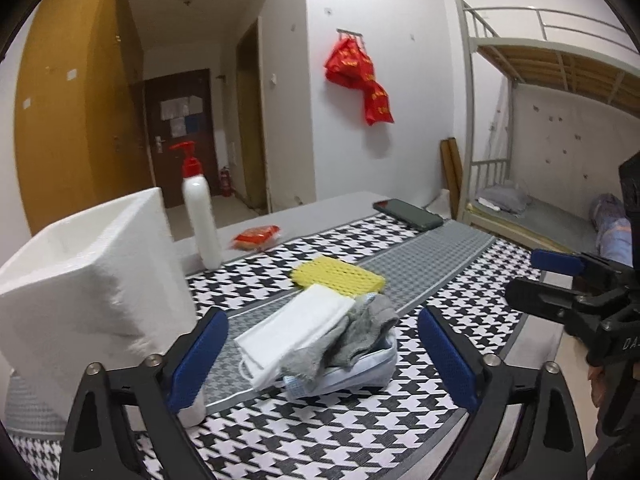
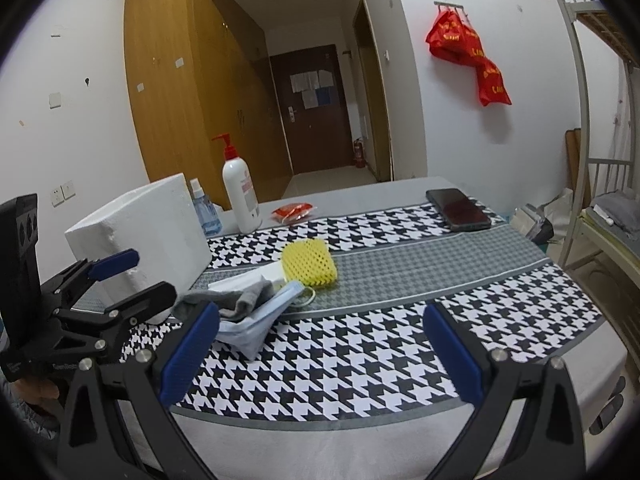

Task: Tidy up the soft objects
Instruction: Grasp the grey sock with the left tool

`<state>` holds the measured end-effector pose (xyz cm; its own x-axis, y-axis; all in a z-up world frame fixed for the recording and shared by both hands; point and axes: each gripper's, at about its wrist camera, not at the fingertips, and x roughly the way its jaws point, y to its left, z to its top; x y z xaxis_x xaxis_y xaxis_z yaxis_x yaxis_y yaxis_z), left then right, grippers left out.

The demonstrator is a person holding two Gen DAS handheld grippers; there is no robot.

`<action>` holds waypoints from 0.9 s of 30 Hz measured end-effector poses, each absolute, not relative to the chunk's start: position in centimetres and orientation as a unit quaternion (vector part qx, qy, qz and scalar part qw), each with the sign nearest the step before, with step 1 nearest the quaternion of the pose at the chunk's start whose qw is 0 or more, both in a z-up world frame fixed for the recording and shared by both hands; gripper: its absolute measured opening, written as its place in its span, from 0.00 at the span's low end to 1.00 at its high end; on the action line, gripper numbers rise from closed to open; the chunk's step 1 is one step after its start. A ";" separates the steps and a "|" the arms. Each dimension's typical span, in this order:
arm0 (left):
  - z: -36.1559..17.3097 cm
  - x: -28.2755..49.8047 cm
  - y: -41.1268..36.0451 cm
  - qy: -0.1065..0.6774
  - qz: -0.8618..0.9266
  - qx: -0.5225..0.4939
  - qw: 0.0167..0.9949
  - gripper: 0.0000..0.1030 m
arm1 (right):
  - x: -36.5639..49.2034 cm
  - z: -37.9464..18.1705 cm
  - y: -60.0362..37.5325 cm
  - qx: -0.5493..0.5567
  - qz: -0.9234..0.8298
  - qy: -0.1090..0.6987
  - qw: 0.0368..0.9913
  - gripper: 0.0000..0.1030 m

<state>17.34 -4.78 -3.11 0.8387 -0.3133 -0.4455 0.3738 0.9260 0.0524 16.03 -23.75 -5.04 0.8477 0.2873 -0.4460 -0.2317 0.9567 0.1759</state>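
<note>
On the houndstooth cloth (image 1: 360,432), soft pile — grey sock (image 1: 360,332), white mask (image 1: 292,328), blue mask (image 1: 352,376) — beside foam box (image 1: 92,280); left gripper (image 1: 320,356) spread wide around it, likely lining up a grab; right gripper (image 2: 320,344) wide, empty, clear

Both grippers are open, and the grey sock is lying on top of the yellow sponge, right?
Not quite. Both the left gripper and right gripper are open, but the sock lies on the masks, beside the sponge, as the left wrist view shows.
</note>
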 end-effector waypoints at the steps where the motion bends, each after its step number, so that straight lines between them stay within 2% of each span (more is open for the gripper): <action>1: -3.3 17.7 -5.0 0.224 -0.179 0.072 0.955 0.87 | 16.3 -5.2 -23.7 0.058 0.135 0.243 0.959 1.00; 11: -5.0 20.5 -5.0 0.273 -0.178 0.075 0.942 0.70 | 18.3 -6.2 -23.2 0.055 0.146 0.265 0.952 1.00; 16: -6.1 21.6 -4.6 0.306 -0.174 0.071 0.933 0.51 | 19.2 -6.6 -22.7 0.053 0.154 0.272 0.948 1.00; 21: -6.8 21.5 -4.7 0.323 -0.187 0.079 0.924 0.47 | 19.7 -6.9 -22.3 0.051 0.160 0.279 0.945 1.00; 24: -7.1 21.6 -4.8 0.327 -0.190 0.083 0.922 0.38 | 20.0 -7.0 -22.1 0.050 0.163 0.284 0.944 1.00; 27: -7.6 21.9 -5.0 0.341 -0.183 0.089 0.918 0.24 | 20.2 -7.2 -21.9 0.047 0.164 0.287 0.943 1.00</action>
<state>21.91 -4.96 -7.60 0.7000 -0.2754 -0.6588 0.3965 0.9173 0.0378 20.18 -21.87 -7.15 0.7815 0.3370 -0.5251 -0.2829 0.9415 0.1832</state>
